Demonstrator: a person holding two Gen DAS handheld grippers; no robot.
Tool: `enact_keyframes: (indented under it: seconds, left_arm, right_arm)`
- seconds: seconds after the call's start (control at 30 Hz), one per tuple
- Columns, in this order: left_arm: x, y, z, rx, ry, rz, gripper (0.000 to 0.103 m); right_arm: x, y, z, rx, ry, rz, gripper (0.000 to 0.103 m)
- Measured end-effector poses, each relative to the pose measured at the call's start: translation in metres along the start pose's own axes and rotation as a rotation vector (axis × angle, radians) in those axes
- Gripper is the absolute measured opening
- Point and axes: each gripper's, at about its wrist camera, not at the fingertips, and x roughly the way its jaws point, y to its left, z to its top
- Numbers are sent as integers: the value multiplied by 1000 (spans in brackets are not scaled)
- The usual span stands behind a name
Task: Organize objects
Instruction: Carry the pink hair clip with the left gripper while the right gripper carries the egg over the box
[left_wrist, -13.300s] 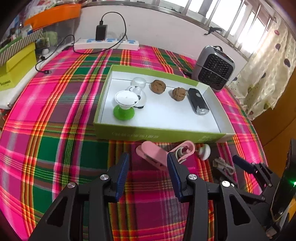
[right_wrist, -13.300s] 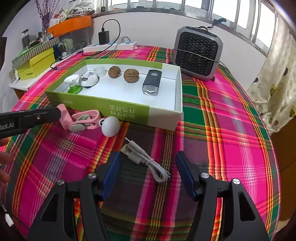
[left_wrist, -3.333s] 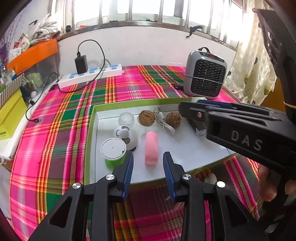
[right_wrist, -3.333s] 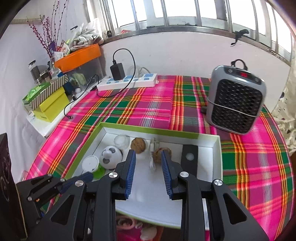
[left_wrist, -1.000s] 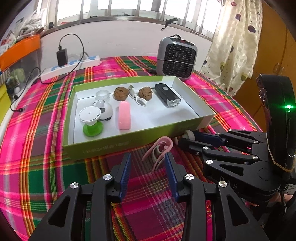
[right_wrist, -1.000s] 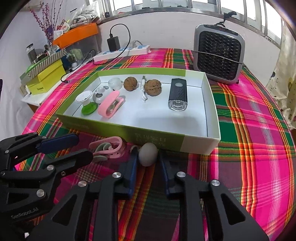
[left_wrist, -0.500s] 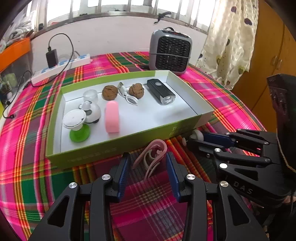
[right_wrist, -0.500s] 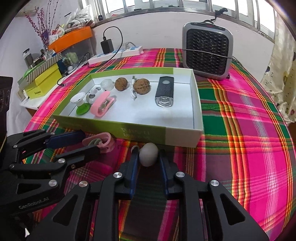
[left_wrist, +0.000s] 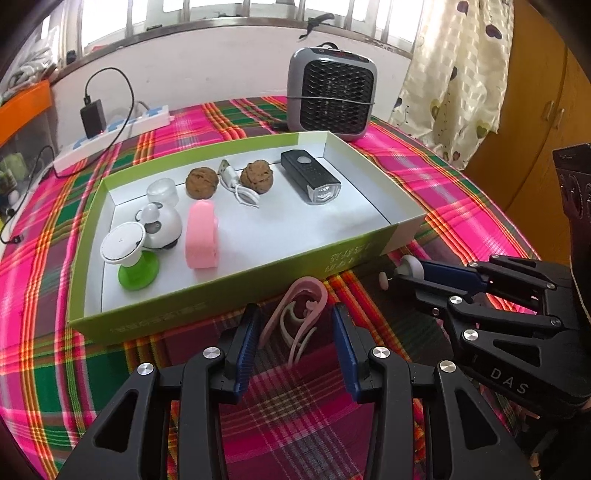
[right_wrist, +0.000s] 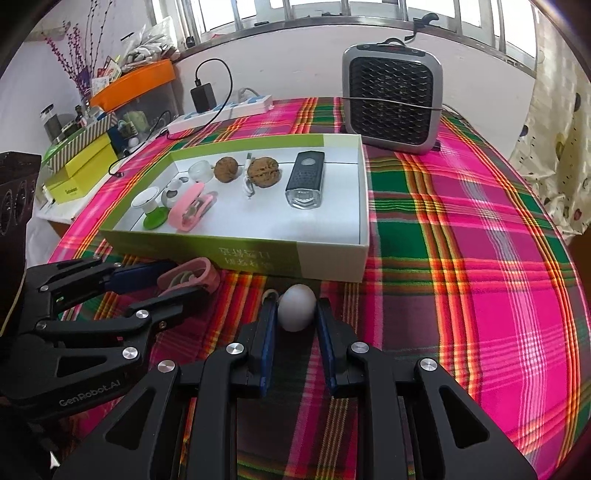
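Left wrist: two walnuts (left_wrist: 201, 181), boxed

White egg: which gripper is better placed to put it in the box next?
Right. The right gripper is shut on the egg, just in front of the box. The left gripper is open around the pink clip.

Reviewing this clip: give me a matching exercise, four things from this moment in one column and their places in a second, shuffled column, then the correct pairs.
Things:
1. white egg-shaped piece
2. pink clip on the cloth
3. black bike light
4. grey heater

Places:
A. inside the green box, at its right end
B. between the pads of the right gripper
C. beyond the box, near the window wall
D. in front of the box, between the open fingers of the left gripper

Pairs: 1-B, 2-D, 3-A, 4-C
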Motion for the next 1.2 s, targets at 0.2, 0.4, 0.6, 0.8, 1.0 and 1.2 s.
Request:
enact_keyframes:
  seconds: [0.2, 0.4, 0.6, 0.8, 1.0, 1.2]
  left_arm:
    - [2, -7, 1, 15, 2, 19, 37]
    - [2, -10, 1, 17, 3, 30, 29]
    - [2, -11, 1, 16, 8, 35, 21]
    - [-2, -10, 0, 4, 1, 36, 21]
    - [-13, -9, 2, 1, -29, 47, 21]
    - [-27, -7, 6, 2, -65, 55, 21]
  right_arm:
    - [-2, -4, -1, 8, -2, -2, 23]
    - [-4, -6, -2, 8, -5, -2, 23]
    - [-6, -6, -2, 7, -9, -4, 23]
    - [-10, -4, -1, 2, -18, -6, 23]
    - [-15, 0, 1, -4, -30, -4, 23]
    - [-23, 4, 5, -15, -53, -3, 23]
